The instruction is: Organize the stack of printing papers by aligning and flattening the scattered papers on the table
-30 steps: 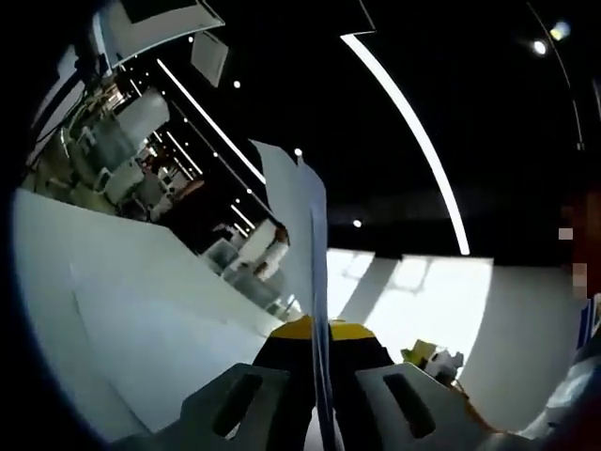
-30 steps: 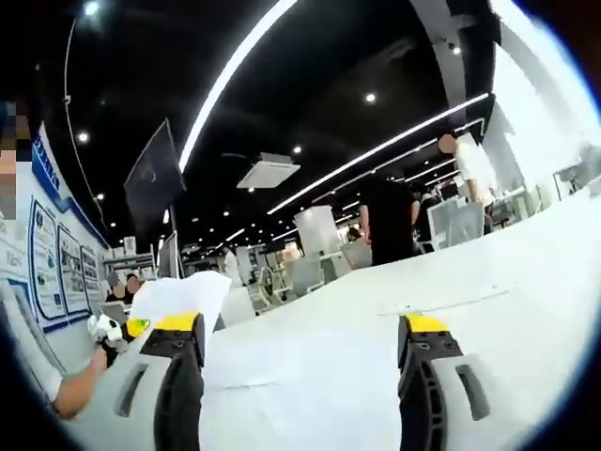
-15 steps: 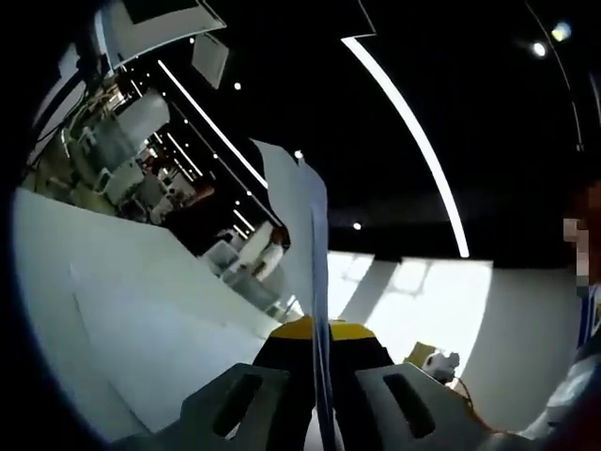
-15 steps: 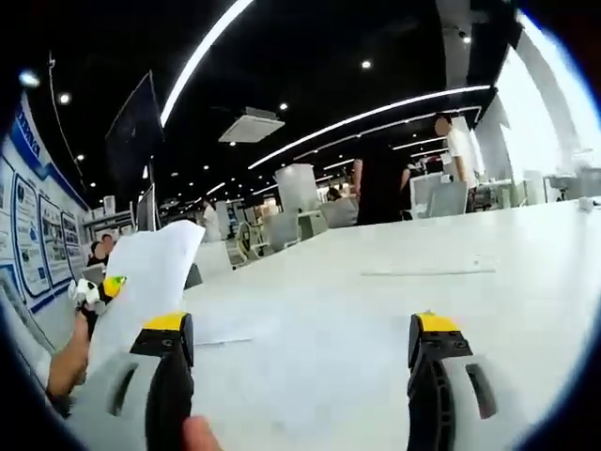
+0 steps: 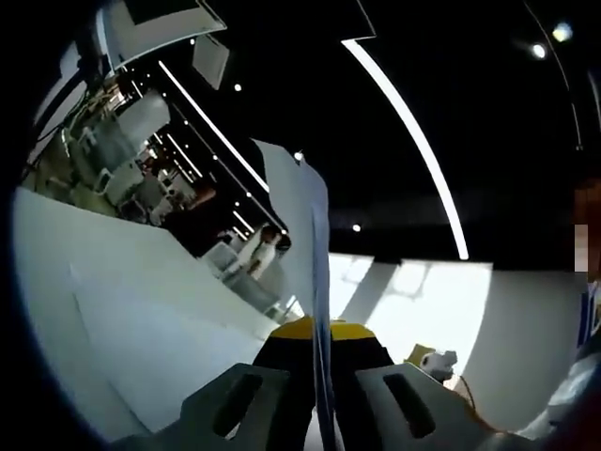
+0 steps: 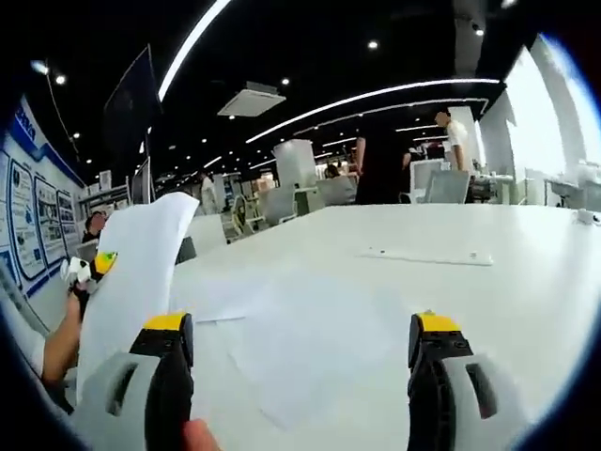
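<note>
So the left gripper (image 5: 322, 331) has its yellow-tipped jaws pinched tight on a sheet of paper (image 5: 299, 225), which sticks straight up from between them, edge-on to the camera, reaching toward the middle of the left gripper view. White table (image 5: 122, 310) fills the lower left of that view, and the other gripper (image 5: 434, 361) peeks in at the lower right.

Over in the right gripper view, the right gripper (image 6: 299, 331) has its jaws spread wide with nothing between them, hanging over the table (image 6: 488, 282). A couple of loose sheets (image 6: 310, 338) lie flat on the table right ahead of the jaws, in the lower middle. One more thin sheet (image 6: 427, 255) sits farther back, right of centre. The held paper (image 6: 141, 263) curves up at the left of the frame, just above the left-hand jaw, with a person's hand (image 6: 61, 343) below it at the left edge.
</note>
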